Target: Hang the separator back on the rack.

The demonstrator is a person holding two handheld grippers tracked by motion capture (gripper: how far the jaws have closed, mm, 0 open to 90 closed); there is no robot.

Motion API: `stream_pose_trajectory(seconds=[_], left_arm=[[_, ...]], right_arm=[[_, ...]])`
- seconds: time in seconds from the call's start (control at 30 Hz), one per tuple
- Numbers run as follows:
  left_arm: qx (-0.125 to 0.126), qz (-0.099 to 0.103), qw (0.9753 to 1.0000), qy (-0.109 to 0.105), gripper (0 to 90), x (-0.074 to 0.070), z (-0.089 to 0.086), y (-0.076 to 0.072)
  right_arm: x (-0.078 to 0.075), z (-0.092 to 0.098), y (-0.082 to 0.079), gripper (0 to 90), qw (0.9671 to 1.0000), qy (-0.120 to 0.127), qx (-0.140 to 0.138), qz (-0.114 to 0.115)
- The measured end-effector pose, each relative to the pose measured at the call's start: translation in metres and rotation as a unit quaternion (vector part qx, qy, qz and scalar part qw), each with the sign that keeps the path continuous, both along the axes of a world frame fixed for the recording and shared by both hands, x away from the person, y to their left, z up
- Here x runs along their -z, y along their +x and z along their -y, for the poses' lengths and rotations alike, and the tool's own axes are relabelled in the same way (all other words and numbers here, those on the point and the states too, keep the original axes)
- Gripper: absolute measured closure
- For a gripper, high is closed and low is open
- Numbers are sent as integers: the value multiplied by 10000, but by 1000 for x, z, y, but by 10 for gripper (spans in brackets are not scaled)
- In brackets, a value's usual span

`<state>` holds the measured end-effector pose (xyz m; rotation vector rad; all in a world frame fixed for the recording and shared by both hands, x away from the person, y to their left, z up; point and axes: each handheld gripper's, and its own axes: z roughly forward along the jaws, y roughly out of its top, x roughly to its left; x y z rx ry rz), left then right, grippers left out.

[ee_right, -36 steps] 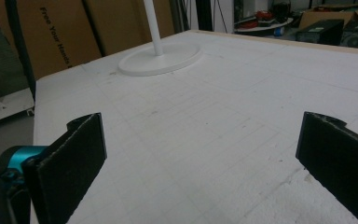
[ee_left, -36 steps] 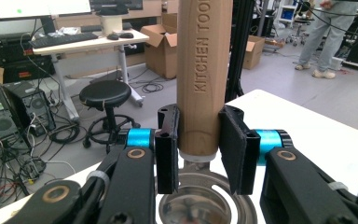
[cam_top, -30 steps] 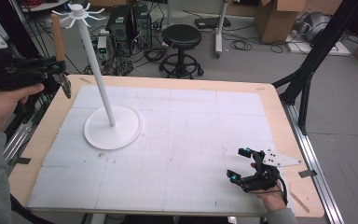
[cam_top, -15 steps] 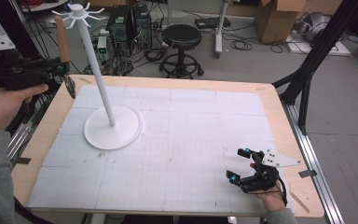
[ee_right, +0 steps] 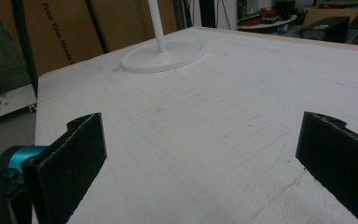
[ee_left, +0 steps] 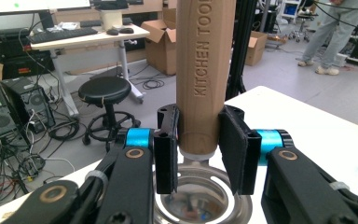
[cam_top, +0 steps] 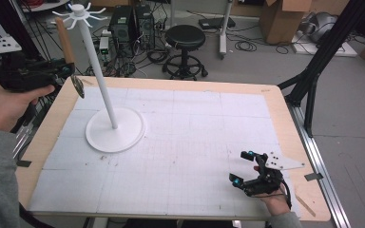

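Pinching a wooden-handled kitchen utensil [ee_left: 204,74], the left gripper [cam_top: 52,75] is held up off the table's far-left corner, just beside the white stand [cam_top: 109,102]. The left gripper view shows both black jaws pressed against the lower end of the handle, right above the metal collar, with a round, shiny metal ring or bowl hanging below them; what kind of tool it is cannot be told for sure. In the high view the handle rises nearly upright, its top close to the stand's crown of hooks [cam_top: 79,12], though not touching it as far as can be seen.

The utensil looks stiff and fairly light — a turned wood handle, smooth and round, so it could twist or slide between flat pads if gripped loosely. The metal head likely carries most of the weight, so a hold low on the handle, near the collar as here, should keep it from swinging. Nothing about it looks fragile.

The right gripper [cam_top: 249,173] rests low over the near-right part of the white table [cam_top: 195,133], jaws spread wide with nothing between them; its own view looks across bare gridded board toward the stand's round base.

Counted: one utensil, one stand with one pole and one disc base, two grippers. The hooks are too small to count reliably.
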<state>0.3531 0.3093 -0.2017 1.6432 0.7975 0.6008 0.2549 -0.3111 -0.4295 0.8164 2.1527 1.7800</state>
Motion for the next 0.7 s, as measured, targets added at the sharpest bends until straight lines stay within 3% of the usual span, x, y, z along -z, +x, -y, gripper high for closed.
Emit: stream_pose_trajectory(seconds=[0.23, 0.37, 0.47, 0.6, 0.7], left_arm=[[40, 236, 9997, -98, 536, 7, -4, -8], [162, 394, 9991, -65, 408, 14, -5, -13], [227, 551, 9982, 92, 302, 21, -1, -18], [210, 650, 9976, 143, 179, 28, 5, -23], [41, 740, 9963, 440, 178, 36, 11, -25]], right_arm=[[1, -1, -1, 7, 10000, -10, -18, -35], [1, 0, -1, 7, 10000, -22, -19, 4], [0, 0, -2, 7, 10000, -33, -17, -21], [1, -2, -2, 7, 10000, -63, -65, -2], [2, -3, -2, 7, 9999, -98, -101, -30]])
